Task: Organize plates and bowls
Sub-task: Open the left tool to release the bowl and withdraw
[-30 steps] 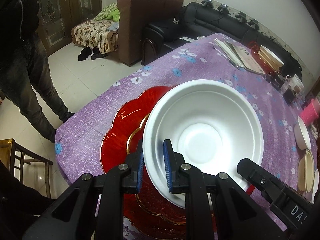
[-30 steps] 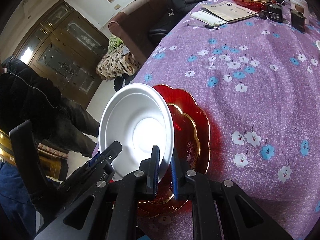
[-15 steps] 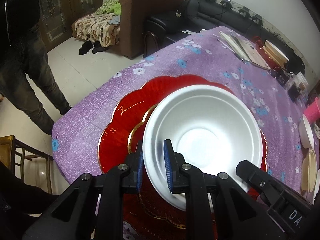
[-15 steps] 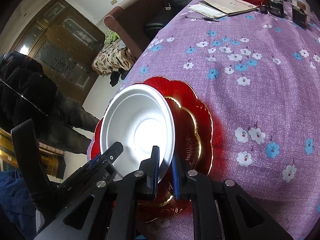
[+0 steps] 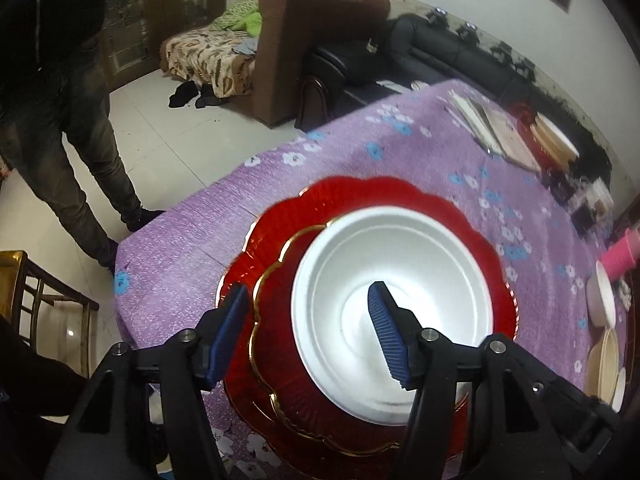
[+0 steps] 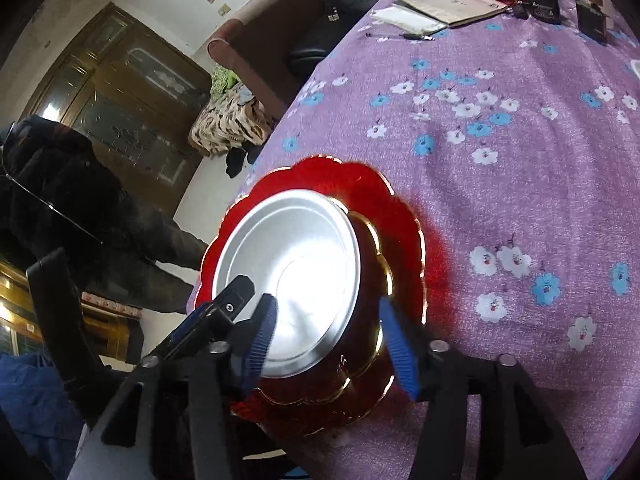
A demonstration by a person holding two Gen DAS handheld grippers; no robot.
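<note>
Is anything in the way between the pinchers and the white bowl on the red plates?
Nothing visible. The white bowl sits on the red plates, and both the left gripper and right gripper, jaws opening, straddle its rim.

Round white foam bowl (image 5: 394, 312) resting in scalloped red gold-rimmed plate (image 5: 352, 204) on purple flowered tablecloth (image 6: 520, 184), near rims between opening jaws of both grippers; papers (image 6: 444, 0) far beyond.

Black left gripper (image 5: 306, 330), right gripper (image 6: 326, 338), ribbed blue pads, silver screws
</note>
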